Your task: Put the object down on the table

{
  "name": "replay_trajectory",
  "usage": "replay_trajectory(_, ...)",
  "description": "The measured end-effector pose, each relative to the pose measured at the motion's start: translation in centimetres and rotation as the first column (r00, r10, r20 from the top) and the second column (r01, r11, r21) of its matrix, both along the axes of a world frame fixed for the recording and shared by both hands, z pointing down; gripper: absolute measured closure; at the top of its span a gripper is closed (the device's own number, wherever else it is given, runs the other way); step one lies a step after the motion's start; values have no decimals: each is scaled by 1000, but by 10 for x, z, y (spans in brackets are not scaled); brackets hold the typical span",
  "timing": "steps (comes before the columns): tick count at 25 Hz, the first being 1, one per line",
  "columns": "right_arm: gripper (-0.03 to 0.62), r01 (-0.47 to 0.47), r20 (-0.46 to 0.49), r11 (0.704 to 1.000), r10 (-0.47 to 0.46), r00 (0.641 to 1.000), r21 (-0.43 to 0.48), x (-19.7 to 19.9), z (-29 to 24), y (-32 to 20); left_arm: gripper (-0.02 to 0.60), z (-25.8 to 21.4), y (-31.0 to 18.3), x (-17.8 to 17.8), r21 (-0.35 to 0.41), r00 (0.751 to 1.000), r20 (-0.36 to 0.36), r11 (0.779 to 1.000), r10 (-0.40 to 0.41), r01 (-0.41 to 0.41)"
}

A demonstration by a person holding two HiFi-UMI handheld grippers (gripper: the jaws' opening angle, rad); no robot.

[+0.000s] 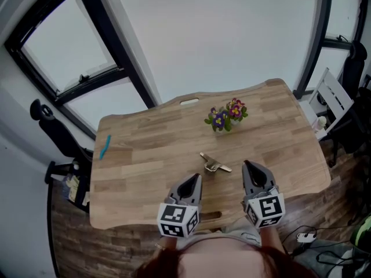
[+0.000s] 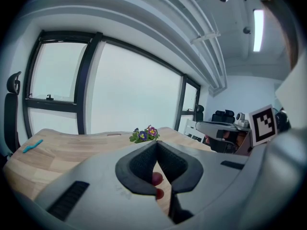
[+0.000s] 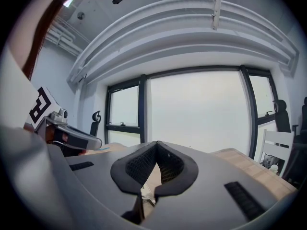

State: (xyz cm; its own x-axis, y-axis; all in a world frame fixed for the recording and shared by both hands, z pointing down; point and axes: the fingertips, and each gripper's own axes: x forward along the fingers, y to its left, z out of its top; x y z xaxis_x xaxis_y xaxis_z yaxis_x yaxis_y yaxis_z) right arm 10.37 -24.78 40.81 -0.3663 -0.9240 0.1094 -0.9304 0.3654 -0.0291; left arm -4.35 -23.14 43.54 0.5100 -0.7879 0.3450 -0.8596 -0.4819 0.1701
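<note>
My left gripper [image 1: 196,181] and right gripper [image 1: 249,165] both have their fingers together, empty. The metal object [image 1: 214,165] lies on the table [image 1: 145,149], with the flowers [image 1: 226,116] at its 12 o'clock.

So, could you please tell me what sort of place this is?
Probably an office: a wooden desk, a black office chair beside it, and large windows behind.

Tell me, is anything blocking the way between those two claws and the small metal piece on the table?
Nothing visible. The metal piece lies on the table just ahead of the left claw and right claw, both closed and empty; the potted flowers stand beyond it.
</note>
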Motion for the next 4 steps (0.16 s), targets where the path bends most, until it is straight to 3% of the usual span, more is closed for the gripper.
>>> replay_trajectory(4,594,-8,-8,1000,8,1000,-9,-1,3,-3,581,1,-4,0,1,1000,-7,1000,3,-3)
